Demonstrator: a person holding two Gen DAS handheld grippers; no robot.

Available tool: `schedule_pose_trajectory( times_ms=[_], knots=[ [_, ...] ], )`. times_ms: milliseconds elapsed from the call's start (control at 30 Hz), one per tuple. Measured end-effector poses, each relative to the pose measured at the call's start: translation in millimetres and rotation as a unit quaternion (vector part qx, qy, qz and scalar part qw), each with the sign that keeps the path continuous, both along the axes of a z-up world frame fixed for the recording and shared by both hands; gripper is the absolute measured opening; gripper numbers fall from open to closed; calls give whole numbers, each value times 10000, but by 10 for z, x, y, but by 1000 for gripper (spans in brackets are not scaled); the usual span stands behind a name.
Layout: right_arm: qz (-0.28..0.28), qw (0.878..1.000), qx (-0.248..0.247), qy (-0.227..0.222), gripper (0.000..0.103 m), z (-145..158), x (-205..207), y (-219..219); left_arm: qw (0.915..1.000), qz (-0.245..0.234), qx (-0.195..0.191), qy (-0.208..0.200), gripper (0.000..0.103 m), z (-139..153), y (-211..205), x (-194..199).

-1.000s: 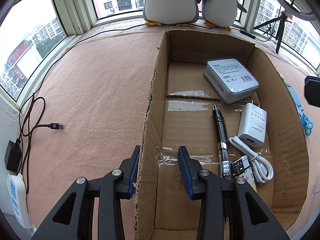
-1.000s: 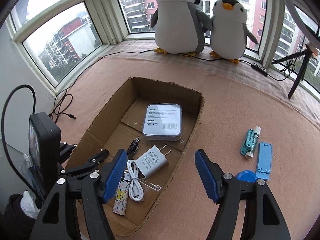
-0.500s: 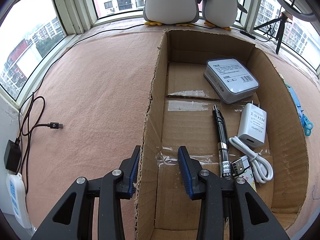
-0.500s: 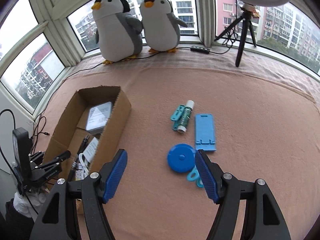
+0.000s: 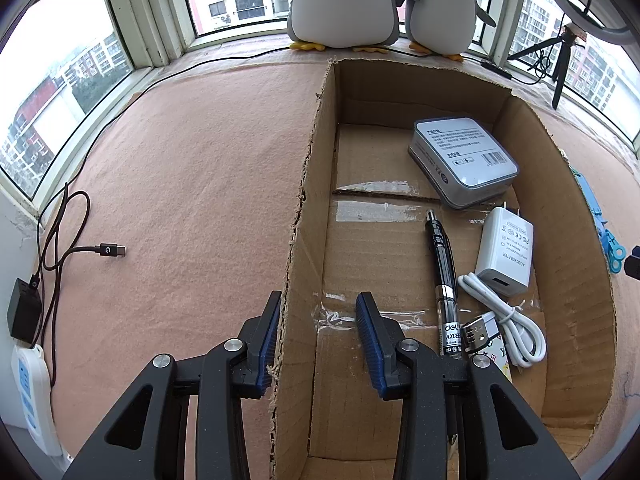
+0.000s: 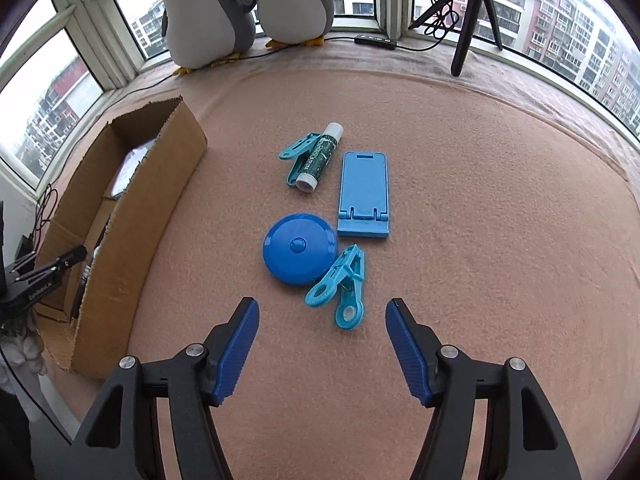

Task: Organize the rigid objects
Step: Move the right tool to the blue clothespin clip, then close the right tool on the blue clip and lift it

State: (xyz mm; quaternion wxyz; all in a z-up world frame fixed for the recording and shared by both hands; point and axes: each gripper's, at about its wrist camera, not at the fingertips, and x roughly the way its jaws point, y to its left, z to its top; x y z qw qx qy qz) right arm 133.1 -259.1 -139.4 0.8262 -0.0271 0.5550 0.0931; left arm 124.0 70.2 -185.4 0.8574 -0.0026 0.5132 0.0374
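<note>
1. Left wrist view: left gripper [image 5: 318, 334] straddles the cardboard box's [image 5: 576, 280] left wall, clamped on it; outer pad touches the cardboard.
2. Box holds a grey tin [image 5: 464, 160], pen [image 5: 442, 264], white charger [image 5: 505, 256] and cable [image 5: 508, 320].
3. Right gripper [image 6: 322, 346] spread, empty, jaws just been closing, nothing between them.
4. Just beyond it, on pink felt [image 6: 480, 240]: teal clip [image 6: 340, 286], blue disc [image 6: 298, 254], phone stand [image 6: 364, 194].

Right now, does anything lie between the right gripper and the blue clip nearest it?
Nothing visible does. The right gripper hangs open over bare pink cloth, its jaws just narrowing with nothing between them. The nearest blue clip lies just ahead, touching the round blue tape measure on its far side.
</note>
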Motion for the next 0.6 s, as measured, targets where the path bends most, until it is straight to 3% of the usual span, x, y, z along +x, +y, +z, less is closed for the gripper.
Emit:
schedule_pose_trajectory(
  times_ms=[100,233,433,600],
  knots=[
    [97,9999,-107,94,45,-93,29,31,10000,1,2,0,39,0,1,0],
    [143,9995,-257,149,43,-184,81,28,10000,1,3,0,39,1,0,1],
    [146,9992,-331,144,33,-198,160,-27,10000,-4,13,1,39,-9,10,-9],
    [115,9994,-288,158,18,-188,167,-65,10000,-3,13,1,39,-8,9,-7]
  ],
)
